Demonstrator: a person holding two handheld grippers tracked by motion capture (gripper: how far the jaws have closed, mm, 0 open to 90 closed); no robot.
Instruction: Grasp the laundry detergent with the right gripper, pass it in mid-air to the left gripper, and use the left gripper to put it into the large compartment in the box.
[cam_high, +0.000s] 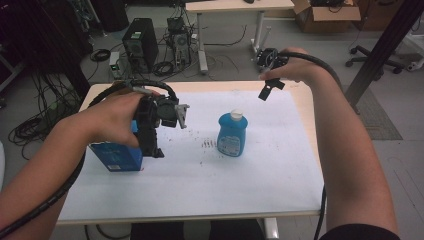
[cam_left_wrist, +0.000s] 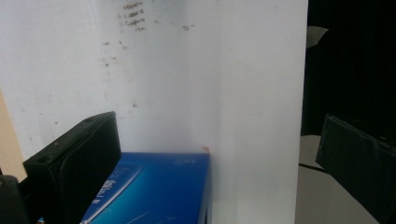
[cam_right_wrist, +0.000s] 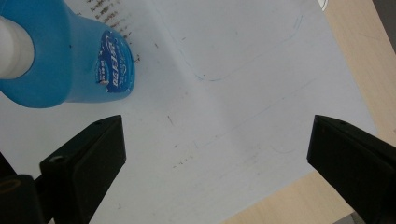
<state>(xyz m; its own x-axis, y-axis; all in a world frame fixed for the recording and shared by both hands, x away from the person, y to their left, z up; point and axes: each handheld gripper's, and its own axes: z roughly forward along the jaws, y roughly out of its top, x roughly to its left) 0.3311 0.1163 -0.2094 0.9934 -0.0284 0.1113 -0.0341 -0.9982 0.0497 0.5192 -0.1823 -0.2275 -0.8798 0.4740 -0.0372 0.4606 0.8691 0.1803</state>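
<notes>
A blue box (cam_high: 116, 156) stands at the left of the white sheet (cam_high: 260, 170) covering the table. My left gripper (cam_high: 160, 135) hovers just above it, pointing down. In the left gripper view the jaws of the left gripper (cam_left_wrist: 215, 130) stand wide open, with the box (cam_left_wrist: 159, 186) below, near the left jaw and untouched. A blue bottle (cam_high: 232, 134) with a white cap stands upright mid-table. My right gripper (cam_high: 267, 75) is raised over the far right edge. The right gripper (cam_right_wrist: 215, 128) is open and empty, and the bottle (cam_right_wrist: 70, 60) lies up-left of it.
Small dark specks mark the sheet left of the bottle. The wooden table edge (cam_high: 304, 107) shows at the right. Beyond the table, on the floor, are computer towers (cam_high: 141, 42), cables, another desk (cam_high: 235, 6), a cardboard box (cam_high: 325, 15) and a chair base (cam_high: 375, 57).
</notes>
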